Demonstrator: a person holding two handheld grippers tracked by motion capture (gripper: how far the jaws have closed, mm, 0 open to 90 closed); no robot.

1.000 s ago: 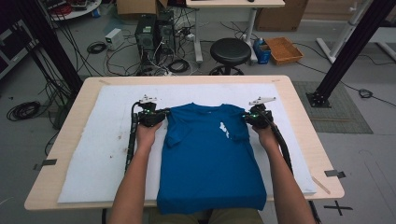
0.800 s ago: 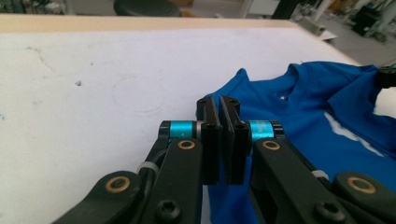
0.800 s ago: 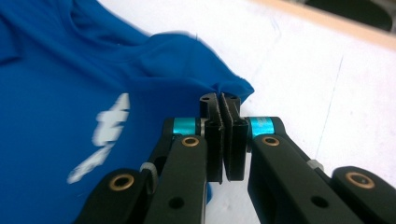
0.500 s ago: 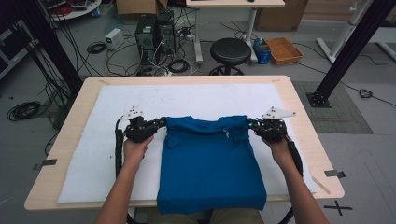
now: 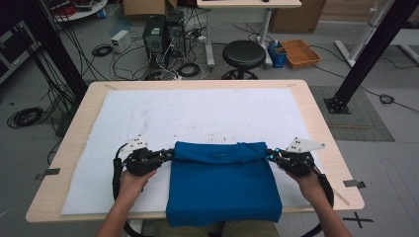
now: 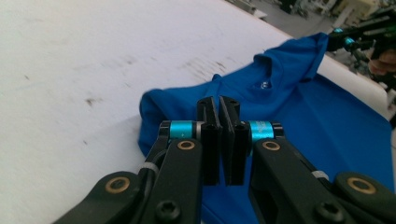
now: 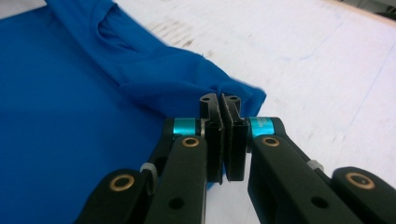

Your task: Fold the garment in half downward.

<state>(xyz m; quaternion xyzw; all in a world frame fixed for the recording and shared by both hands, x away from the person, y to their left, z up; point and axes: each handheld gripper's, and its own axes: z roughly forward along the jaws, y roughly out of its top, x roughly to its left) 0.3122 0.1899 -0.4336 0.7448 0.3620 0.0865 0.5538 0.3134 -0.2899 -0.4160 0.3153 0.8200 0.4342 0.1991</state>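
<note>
A blue T-shirt [image 5: 222,182] lies on the white mat [image 5: 197,113], its upper part folded over toward the person and its lower hem hanging past the table's near edge. My left gripper [image 5: 168,154] is shut on the fold's left corner, and my right gripper [image 5: 272,154] is shut on the right corner. In the left gripper view the jaws [image 6: 218,105] stand pressed together at the edge of the shirt [image 6: 303,116], with the collar beyond and the other gripper [image 6: 355,39] far off. In the right gripper view the jaws [image 7: 219,102] pinch bunched cloth of the shirt [image 7: 70,93].
The mat covers most of the wooden table [image 5: 326,128]. Behind the table stand a black stool [image 5: 243,52], computer towers [image 5: 163,32] with cables, and a cardboard tray [image 5: 300,52]. Black frame posts [image 5: 365,54] rise at both sides.
Both grippers have come toward the person's side and drawn the shirt's top edge along, folding the upper part over the body. The sleeves and chest print are now hidden.
</note>
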